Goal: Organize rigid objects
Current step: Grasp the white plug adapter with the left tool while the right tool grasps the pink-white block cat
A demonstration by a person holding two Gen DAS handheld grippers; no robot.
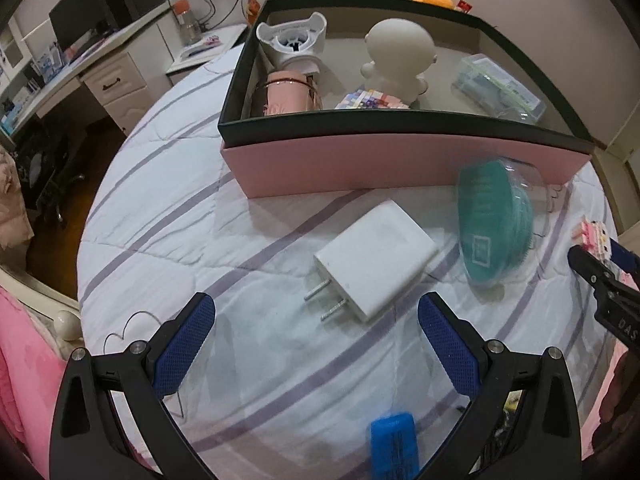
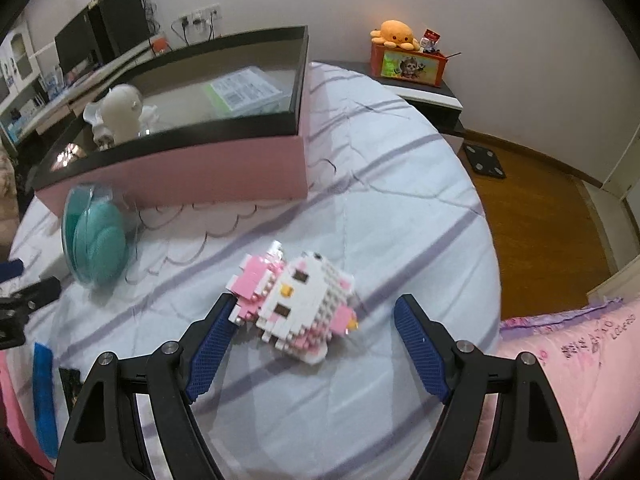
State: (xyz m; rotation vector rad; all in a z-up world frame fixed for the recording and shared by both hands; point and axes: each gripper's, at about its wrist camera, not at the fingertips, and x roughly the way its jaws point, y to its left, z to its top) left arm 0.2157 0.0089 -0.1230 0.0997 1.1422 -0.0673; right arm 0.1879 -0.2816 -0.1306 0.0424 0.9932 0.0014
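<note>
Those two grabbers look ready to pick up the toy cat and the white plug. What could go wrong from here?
The brick-built cat is many small pieces, so the right gripper squeezing hard might pop some off; one jaw already sits at its edge. The white charger lies flat on the soft quilt, so the left gripper may snag fabric. Both must clear the pink box wall when lifted.

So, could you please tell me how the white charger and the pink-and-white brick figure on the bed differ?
The white charger is one smooth, plain block with two metal prongs; the brick figure is bumpy, built of small pink and white bricks, with a face. The charger lies ahead of the open left gripper, short of its fingers; the figure lies against the open right gripper's left finger. Both rest on the striped bedcover, outside the pink box.
</note>
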